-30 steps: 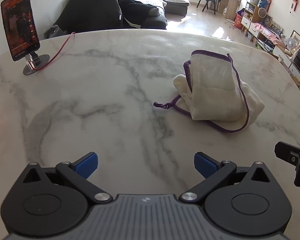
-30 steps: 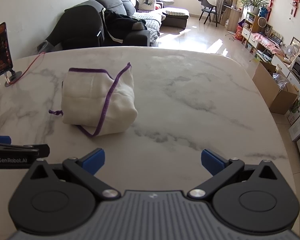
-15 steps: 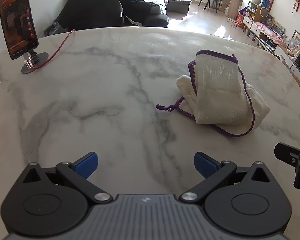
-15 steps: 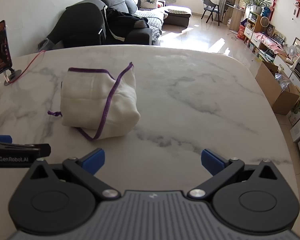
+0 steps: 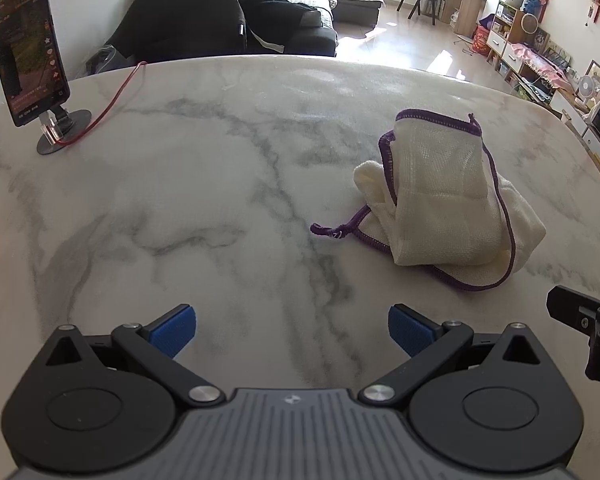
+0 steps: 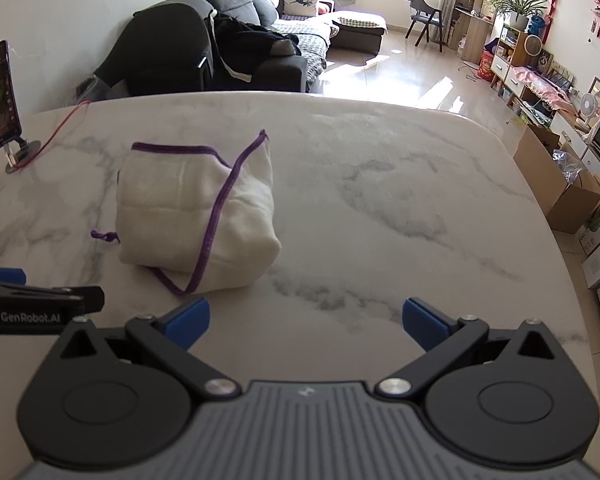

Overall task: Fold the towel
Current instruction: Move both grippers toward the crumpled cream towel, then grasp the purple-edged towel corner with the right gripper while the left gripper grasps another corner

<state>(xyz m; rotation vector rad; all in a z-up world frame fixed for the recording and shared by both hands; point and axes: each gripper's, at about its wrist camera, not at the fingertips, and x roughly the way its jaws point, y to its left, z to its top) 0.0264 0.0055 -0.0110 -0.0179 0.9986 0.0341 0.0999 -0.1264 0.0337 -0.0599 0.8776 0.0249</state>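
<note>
While the cream purple-edged towel [image 6: 192, 216] sits bundled on the white marble table [image 5: 180, 200], left gripper [image 5: 292, 332] and right gripper [image 6: 306, 322] hover wide apart, empty. Folding looks finished, perhaps; next, just tidy that loose purple edge [image 5: 336, 230]

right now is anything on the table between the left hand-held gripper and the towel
No. In the left wrist view, only bare marble table lies between the open left hand-held gripper and the towel; its purple loop is its nearest part.

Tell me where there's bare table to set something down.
Bare marble lies between the phone stand and the towel, and right of the towel to the table edge. Only the far left corner is crowded, by stand and red cable.
</note>
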